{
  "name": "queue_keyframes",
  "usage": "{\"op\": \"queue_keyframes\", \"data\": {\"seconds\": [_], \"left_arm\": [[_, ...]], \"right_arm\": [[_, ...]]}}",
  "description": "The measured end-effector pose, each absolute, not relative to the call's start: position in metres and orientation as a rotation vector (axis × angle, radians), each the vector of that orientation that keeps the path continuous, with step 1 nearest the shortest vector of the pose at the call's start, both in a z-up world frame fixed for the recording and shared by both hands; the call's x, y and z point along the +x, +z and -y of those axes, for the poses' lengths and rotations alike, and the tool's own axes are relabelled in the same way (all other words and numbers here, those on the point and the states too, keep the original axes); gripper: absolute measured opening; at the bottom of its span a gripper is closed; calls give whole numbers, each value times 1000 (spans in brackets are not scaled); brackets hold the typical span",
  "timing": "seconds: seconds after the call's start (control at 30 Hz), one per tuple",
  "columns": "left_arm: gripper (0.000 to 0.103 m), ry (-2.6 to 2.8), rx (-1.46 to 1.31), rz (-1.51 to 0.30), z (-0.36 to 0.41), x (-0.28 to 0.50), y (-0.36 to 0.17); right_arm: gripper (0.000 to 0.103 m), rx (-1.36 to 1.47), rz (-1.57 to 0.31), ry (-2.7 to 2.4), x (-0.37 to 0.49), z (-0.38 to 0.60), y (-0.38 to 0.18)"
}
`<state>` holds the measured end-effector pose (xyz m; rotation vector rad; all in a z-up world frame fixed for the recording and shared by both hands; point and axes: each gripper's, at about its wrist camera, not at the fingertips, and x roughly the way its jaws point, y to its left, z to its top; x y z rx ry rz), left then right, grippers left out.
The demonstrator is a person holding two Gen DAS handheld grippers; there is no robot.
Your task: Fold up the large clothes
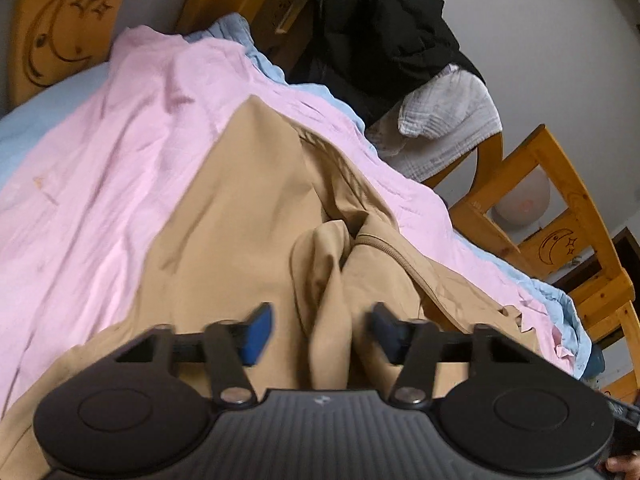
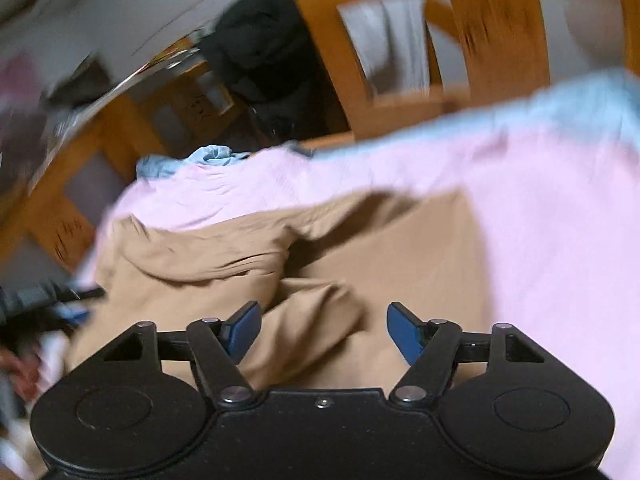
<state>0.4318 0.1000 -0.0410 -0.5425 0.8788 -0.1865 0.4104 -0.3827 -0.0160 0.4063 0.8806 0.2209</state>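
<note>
A large tan coat (image 1: 248, 220) lies spread on a bed over a pink sheet (image 1: 120, 140). My left gripper (image 1: 322, 332) hangs just above it, open. A raised fold of the tan cloth (image 1: 328, 280) stands between its blue pads (image 1: 258, 334) without touching them, beside a zip seam (image 1: 392, 248). In the blurred right wrist view the coat (image 2: 400, 248) shows its hood (image 2: 192, 248) to the left. My right gripper (image 2: 324, 330) is open over a bunched part of the coat, with nothing pinched.
A wooden bed rail (image 1: 592, 248) runs along the far side, with a black garment (image 1: 384, 28) and a white cloth (image 1: 452, 120) draped on it. A light blue blanket edge (image 1: 560, 300) shows under the pink sheet. A moon-carved headboard (image 1: 60, 28) stands at the back left.
</note>
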Motion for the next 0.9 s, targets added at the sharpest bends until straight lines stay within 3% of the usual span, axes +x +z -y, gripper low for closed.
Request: {"op": "queue_keyframes", "data": {"seconds": [0.03,0.07,0.1,0.13,0.17,0.3,0.4,0.7,0.73,0.8,0.83,0.9], "left_arm": [[29,-196,-543,-881,-97,435,-41],[15,-201,-539,-878,-94,437,-41],[11,-184,-519,-867,-91,438,-39],[6,-168,-491,-847,-87,439,-37],[3,-162,-468,-822,-83,439,-34],[2,-140,-371,-710,-65,439,-24],[2,-121,-322,-723,-59,446,-32],[8,-178,-328,-716,-80,435,-30],[14,-176,-337,-723,-81,436,-29],[43,-158,-368,-738,-86,434,-27],[60,-150,-387,-727,-88,429,-25],[68,-152,-403,-651,-91,413,-17]], "right_arm": [[63,459,-903,205,416,381,-22],[50,523,-933,188,424,380,-31],[41,569,-951,176,433,380,-38],[17,599,-956,158,439,378,-43],[5,595,-940,148,448,375,-46],[3,387,-715,129,468,353,-23],[3,119,-556,136,468,321,-11],[4,87,-629,139,439,335,-35],[4,86,-630,138,432,337,-35],[7,75,-644,140,423,340,-36],[19,65,-646,123,421,342,-35],[27,63,-609,77,415,345,-27]]}}
